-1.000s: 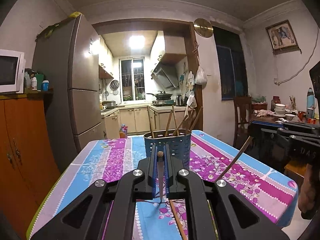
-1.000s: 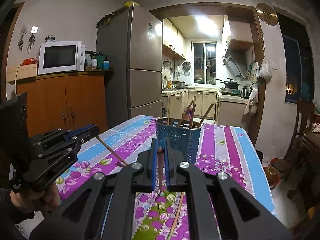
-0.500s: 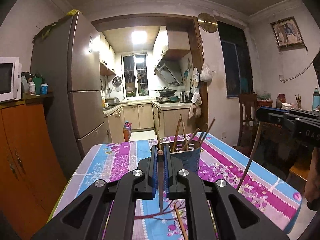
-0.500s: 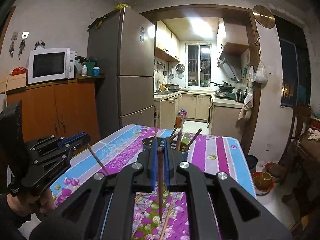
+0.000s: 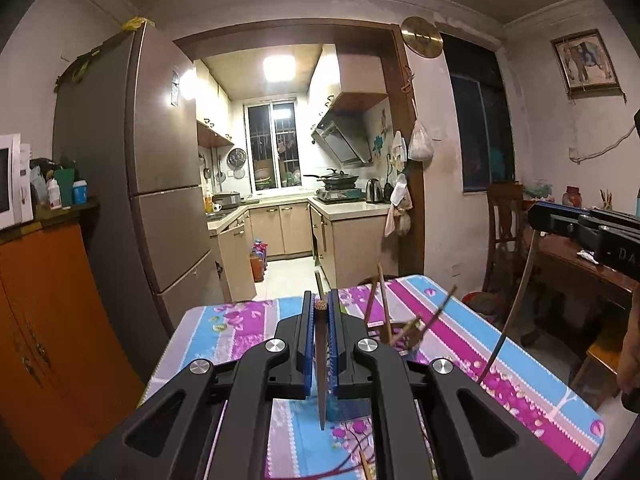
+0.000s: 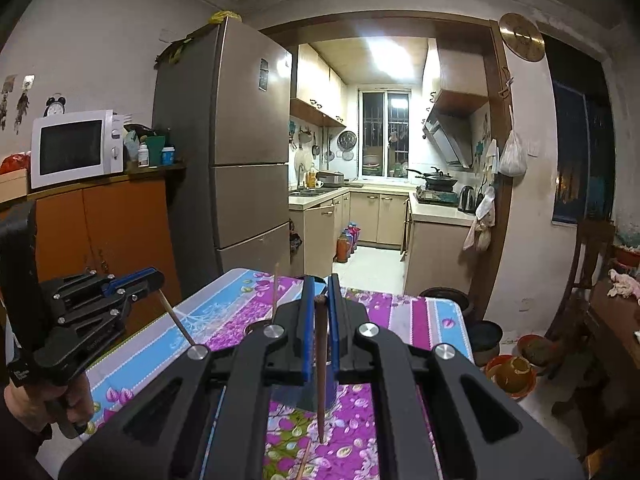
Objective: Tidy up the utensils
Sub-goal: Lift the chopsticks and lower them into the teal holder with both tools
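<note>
The flowered surface (image 5: pixel 224 332) fills the lower half of both views. On it the utensil holder (image 5: pixel 400 350), mostly hidden behind the claws, bristles with sticks just right of centre. The left claw (image 5: pixel 320 316) pinches one chopstick (image 5: pixel 321 380) hanging point-down; the right claw (image 6: pixel 320 300) pinches another chopstick (image 6: pixel 321 376). Both look lifted for dropping; next they need lining up over the holder's mouth. Only the right view shows the left chopstick slanting.

I see floral tablecloth (image 5: pixel 500 344) on table, tall fridge (image 6: pixel 224 152) left of kitchen doorway, white microwave (image 6: pixel 76 148) on orange cabinet (image 6: pixel 100 232), gold wall clock (image 5: pixel 422 36), wooden chair (image 5: pixel 502 220).
</note>
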Available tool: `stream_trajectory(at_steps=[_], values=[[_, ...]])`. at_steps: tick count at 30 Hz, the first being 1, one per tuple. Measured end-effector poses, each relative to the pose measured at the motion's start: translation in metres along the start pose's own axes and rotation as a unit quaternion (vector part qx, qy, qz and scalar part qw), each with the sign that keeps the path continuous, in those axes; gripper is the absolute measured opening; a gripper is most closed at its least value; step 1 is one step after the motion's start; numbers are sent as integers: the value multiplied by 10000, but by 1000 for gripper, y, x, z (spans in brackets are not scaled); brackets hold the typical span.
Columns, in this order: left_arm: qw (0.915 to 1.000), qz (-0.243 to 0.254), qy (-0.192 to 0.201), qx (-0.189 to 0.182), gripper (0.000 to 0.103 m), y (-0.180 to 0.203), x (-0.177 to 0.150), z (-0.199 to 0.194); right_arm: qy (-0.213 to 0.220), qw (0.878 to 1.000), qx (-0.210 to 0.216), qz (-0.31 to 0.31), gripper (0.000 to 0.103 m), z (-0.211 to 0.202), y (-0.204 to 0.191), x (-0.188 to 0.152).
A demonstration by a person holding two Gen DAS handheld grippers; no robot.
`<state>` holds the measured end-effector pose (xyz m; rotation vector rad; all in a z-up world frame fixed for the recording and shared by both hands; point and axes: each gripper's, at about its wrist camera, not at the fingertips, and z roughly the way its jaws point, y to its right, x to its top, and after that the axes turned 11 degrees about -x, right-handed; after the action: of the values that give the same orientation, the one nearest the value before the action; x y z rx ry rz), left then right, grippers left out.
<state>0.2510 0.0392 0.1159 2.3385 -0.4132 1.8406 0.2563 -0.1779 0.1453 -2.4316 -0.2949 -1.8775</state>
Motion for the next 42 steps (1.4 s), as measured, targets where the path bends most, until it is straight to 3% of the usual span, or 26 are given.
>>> stream_trajectory(at_steps=[12,20,42], values=[[9998,-80,78,-141,8,-12,87,12,243,9997,-44,81,5,10,17,89],[9999,15,75,-125,8,-8,117,31,349,9993,-13,-121,5,36,0,127],[9990,-194,-326,-251,8,-28,77,108,-442,9986,223,205,5,121,2,68]])
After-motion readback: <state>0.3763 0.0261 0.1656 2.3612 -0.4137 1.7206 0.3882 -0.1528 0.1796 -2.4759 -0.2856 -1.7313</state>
